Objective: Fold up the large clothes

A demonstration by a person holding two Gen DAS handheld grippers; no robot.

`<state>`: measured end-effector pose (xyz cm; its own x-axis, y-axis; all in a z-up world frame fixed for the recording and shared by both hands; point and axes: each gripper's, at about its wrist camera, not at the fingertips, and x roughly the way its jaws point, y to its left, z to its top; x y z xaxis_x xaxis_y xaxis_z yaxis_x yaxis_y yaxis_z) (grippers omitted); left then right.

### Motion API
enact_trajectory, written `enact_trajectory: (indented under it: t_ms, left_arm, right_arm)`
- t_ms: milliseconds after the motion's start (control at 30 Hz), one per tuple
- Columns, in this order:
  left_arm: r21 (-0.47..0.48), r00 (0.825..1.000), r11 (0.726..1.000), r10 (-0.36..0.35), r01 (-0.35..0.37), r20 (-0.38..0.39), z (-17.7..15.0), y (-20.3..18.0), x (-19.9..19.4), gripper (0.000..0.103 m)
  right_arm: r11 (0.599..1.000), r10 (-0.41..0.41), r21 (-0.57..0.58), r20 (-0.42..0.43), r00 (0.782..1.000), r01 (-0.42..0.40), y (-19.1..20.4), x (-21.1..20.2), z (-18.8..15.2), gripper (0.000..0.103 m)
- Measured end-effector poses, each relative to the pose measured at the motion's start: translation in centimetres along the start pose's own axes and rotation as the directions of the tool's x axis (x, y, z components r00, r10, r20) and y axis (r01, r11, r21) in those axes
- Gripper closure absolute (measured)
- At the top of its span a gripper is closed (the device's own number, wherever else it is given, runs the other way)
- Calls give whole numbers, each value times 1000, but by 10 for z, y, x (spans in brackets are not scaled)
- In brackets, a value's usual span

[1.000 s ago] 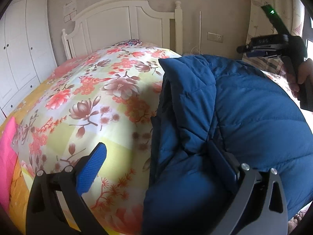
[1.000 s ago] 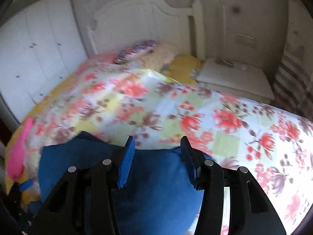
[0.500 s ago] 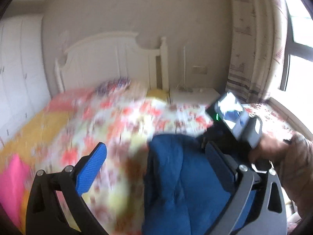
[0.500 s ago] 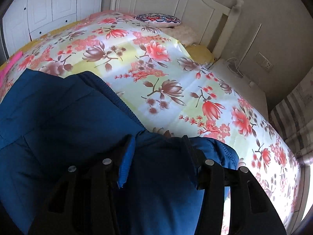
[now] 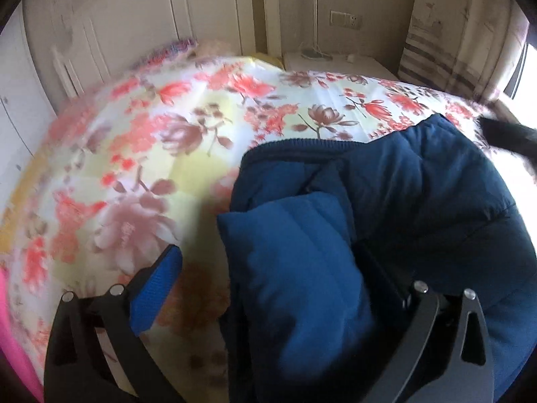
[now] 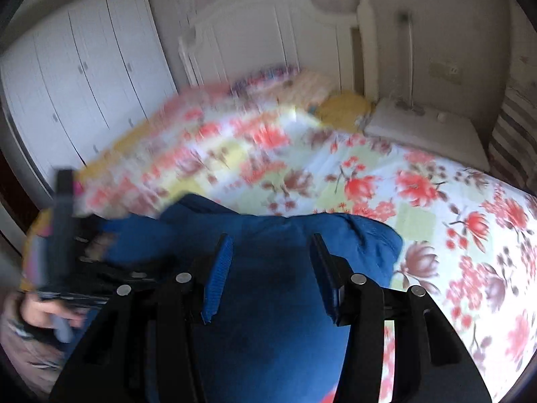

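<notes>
At the bottom of the left wrist view the left gripper (image 5: 268, 268) stands wide apart, a puffy fold of the blue jacket (image 5: 386, 218) bulging between its fingers, squeezed by neither. Half a second ago that camera faced the wall; now it looks down and the jacket lies doubled at lower right on the floral quilt (image 5: 167, 141), suggesting a fold just landed. The right gripper (image 6: 268, 282) brackets jacket fabric, part-closed; whether it pinches is unclear. Blur smears both views.

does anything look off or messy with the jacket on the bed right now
The blue puffer jacket is not flat: it lies bunched on the floral bedspread, with one padded flap doubled up between the left gripper fingers. Nothing looks torn or spilled.
</notes>
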<state>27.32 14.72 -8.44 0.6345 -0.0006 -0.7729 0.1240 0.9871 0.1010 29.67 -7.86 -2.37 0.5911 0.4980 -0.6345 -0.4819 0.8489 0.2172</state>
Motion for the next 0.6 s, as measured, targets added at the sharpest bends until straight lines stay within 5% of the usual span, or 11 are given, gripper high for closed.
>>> enact_trajectory:
  t_ms: [167,267,333,400,533,600]
  left_arm:
    - [-9,1000,1000,0,0,12,0,2,-1,2]
    - [-21,1000,1000,-3,3,20,-1,5,-3,2]
    - [-20,1000,1000,8,-8,22,-2,4,-3,2]
    - [-23,1000,1000,8,-7,28,-3,5,-2,2]
    - [-29,1000,1000,0,0,27,-4,6,-2,2]
    - [-36,1000,999,-9,10,27,-5,6,-2,2]
  right_arm:
    - [991,22,-130,69,997,-13,38,-57,-44,51]
    - [967,-10,-256,-44,999,-1,63,-32,-87,45]
    - [955,-55,-289,68,996,73,72,-26,-112,44]
    - [976,-27,-213,56,998,38,64,-25,-111,44]
    - [967,-89,-240,18,996,91,82,-42,-105,44]
    - [965,-43,-256,44,998,53,92,-58,-111,43]
